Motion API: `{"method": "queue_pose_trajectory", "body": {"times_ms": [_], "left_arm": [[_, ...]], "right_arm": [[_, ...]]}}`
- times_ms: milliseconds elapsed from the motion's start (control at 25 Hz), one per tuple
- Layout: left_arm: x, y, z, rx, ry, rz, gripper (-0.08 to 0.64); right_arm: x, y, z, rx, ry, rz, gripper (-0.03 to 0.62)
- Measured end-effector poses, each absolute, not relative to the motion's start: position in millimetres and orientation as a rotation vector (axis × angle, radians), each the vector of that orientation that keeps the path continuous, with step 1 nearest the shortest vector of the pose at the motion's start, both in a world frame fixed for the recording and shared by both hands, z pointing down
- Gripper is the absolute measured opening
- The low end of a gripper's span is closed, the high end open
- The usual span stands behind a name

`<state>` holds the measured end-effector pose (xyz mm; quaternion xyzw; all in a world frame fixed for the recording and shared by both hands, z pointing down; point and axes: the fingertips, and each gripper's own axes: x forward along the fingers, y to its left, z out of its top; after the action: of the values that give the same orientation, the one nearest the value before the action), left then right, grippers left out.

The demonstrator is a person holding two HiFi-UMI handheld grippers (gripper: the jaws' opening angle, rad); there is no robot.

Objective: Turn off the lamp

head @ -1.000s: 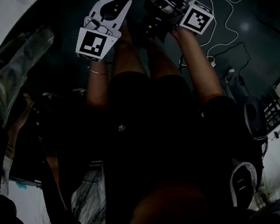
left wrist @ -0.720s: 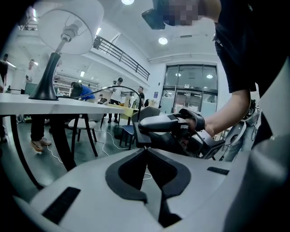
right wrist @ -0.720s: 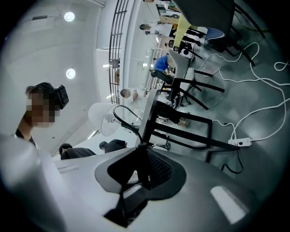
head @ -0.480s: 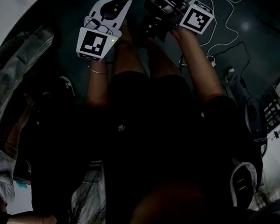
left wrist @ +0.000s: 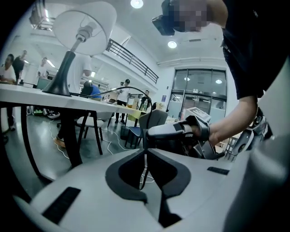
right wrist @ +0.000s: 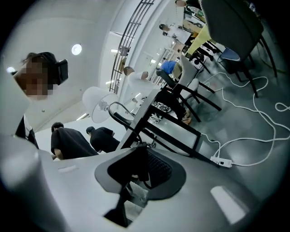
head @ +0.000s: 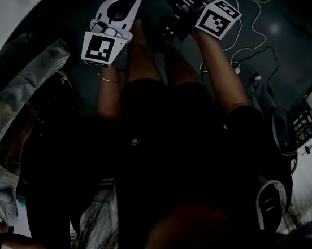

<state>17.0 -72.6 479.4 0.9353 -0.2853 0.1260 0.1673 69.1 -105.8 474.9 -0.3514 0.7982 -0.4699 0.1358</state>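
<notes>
Lamp (left wrist: 84, 27) on white table (left wrist: 27, 95) in hall; left gripper (left wrist: 146, 152), right gripper (right wrist: 139, 147) fingers closed.

head view: dim | gripper views: bright, ceiling-lit, fisheye-warped edges

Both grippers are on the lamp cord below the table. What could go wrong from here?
1. Left gripper and right gripper both clamp the cord, which seems to run up to the lamp on the table; a tug may drag or tip it.
2. White cables and a power strip lie on the floor nearby; a foot might snag them.
</notes>
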Motion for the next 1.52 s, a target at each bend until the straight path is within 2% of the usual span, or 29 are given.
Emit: {"method": "queue_pose_trajectory", "body": {"times_ms": [960, 1520], "left_arm": [[-8, -80, 475, 2.642, -0.894, 0.327, 0.006], [-24, -92, 476, 2.637, -0.923, 0.319, 0.006]], "right_arm": [[51, -98, 552, -1.239, 2.661, -1.346, 0.064], [31, -108, 561, -1.28, 2.773, -1.272, 0.069]]}}
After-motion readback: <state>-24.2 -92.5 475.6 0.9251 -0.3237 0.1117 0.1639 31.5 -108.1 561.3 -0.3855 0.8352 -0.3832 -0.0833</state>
